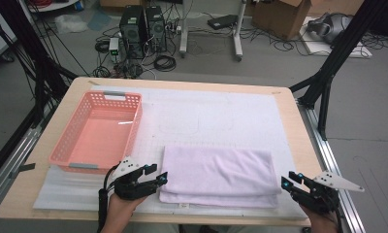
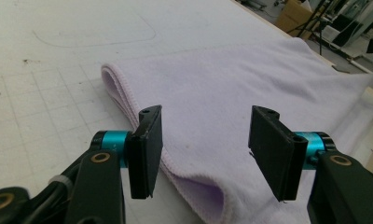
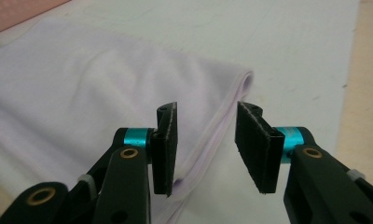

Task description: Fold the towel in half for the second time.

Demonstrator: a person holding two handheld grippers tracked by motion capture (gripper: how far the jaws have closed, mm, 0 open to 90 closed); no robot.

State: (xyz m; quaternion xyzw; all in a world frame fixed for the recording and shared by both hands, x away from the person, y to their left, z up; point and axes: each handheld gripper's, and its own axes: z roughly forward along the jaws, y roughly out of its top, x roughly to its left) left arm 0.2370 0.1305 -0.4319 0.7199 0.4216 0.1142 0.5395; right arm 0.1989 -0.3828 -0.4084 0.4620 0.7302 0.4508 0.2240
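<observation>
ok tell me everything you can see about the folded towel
The towel is pale lilac, soft and fleecy-looking, with a stitched hem. It is folded into a wide, flat rectangle of several layers, with rounded folds at its ends. It lies on the white mat near the table's front edge, right of the pink basket. The left gripper stands open at its left end, the right gripper open just off its right end; neither grips it.

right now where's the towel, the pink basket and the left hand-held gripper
towel (image 1: 216, 172), high view, middle of its folded top
pink basket (image 1: 137, 124), high view, its right wall
left hand-held gripper (image 2: 204, 154), left gripper view, midway between its open fingertips
</observation>
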